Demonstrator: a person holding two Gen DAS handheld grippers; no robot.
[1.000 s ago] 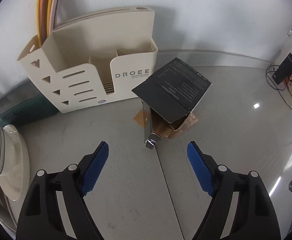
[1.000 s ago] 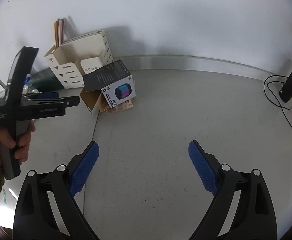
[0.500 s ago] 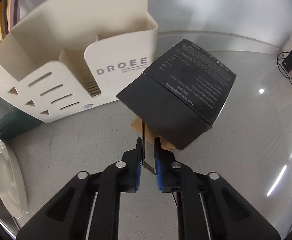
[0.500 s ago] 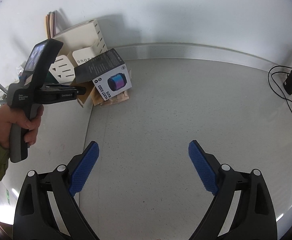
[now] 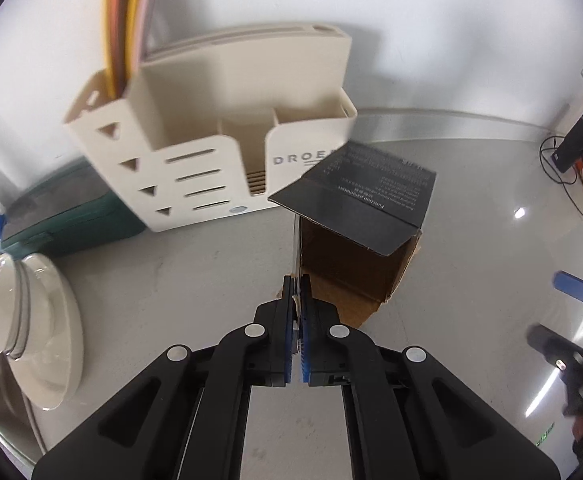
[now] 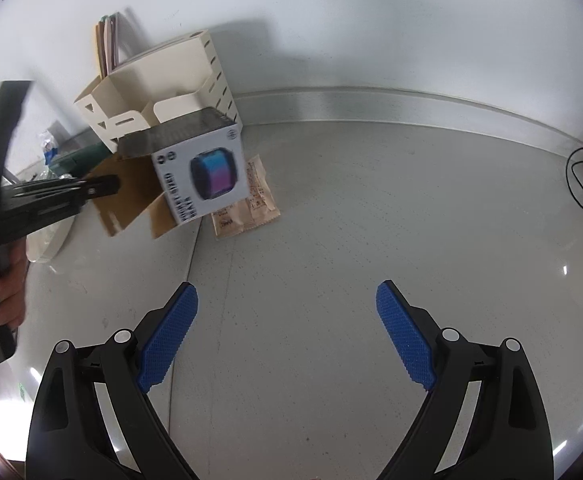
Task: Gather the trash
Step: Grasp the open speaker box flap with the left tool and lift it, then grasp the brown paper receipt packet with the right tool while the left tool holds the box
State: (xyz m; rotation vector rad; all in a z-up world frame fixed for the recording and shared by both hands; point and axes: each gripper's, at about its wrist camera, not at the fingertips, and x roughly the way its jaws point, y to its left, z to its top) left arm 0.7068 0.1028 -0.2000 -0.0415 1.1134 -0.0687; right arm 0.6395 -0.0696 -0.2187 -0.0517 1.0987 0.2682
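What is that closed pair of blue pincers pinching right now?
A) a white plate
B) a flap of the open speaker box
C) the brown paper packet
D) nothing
B: the left gripper is shut on a side flap of the open speaker box.

Glossy printed cardboard box (image 6: 207,172) with raw brown inside, matt cream plastic organizer (image 5: 227,128), crinkled brown paper packet (image 6: 247,204), smooth grey speckled counter (image 6: 351,220), textured blue pads (image 6: 167,336).

Left gripper (image 5: 296,300) angled steeply down, jaws just closed, pinching box flap (image 5: 294,248). Right gripper (image 6: 287,332) jaws wide apart, nothing between.
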